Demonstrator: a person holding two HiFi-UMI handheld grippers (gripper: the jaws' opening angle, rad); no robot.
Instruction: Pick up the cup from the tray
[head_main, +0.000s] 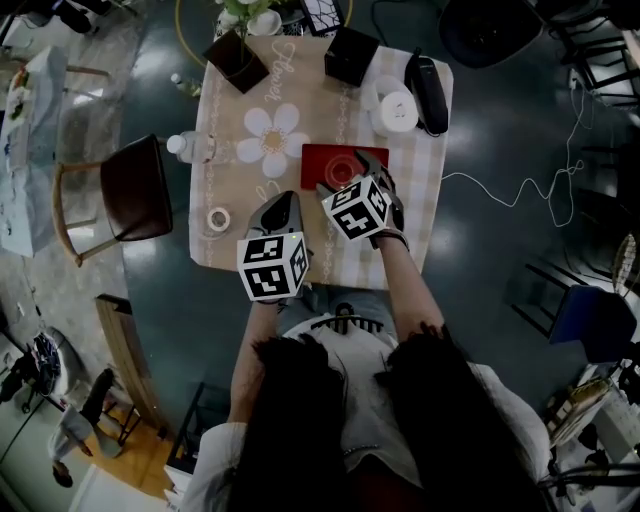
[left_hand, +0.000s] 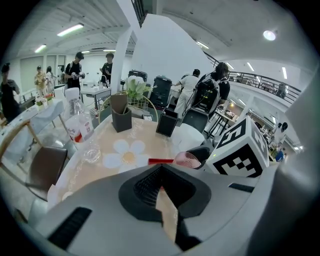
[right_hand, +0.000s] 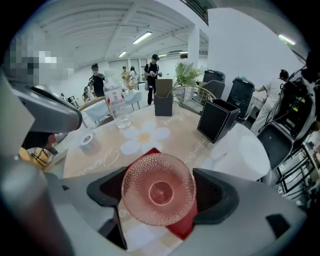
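Note:
A pink dimpled glass cup (right_hand: 159, 186) sits crosswise between my right gripper's (right_hand: 158, 199) jaws, which are shut on it, its mouth facing the camera. It hangs just above the red tray (right_hand: 186, 224) on the flower-print table. In the head view the right gripper (head_main: 360, 172) reaches over the tray (head_main: 318, 158) with the cup (head_main: 347, 168) at its tip. My left gripper (head_main: 283, 202) hovers at the table's near edge, left of the tray, shut and holding nothing. From the left gripper view (left_hand: 162, 194) the cup (left_hand: 187, 160) shows beside the tray (left_hand: 160, 161).
Two black boxes (head_main: 350, 55) (head_main: 237, 60) stand at the table's far side, with white round items (head_main: 397, 110) and a black device (head_main: 430, 90) at the right. A tape roll (head_main: 218, 218), a bottle (head_main: 185, 147) and a chair (head_main: 130, 190) are to the left. People stand in the background.

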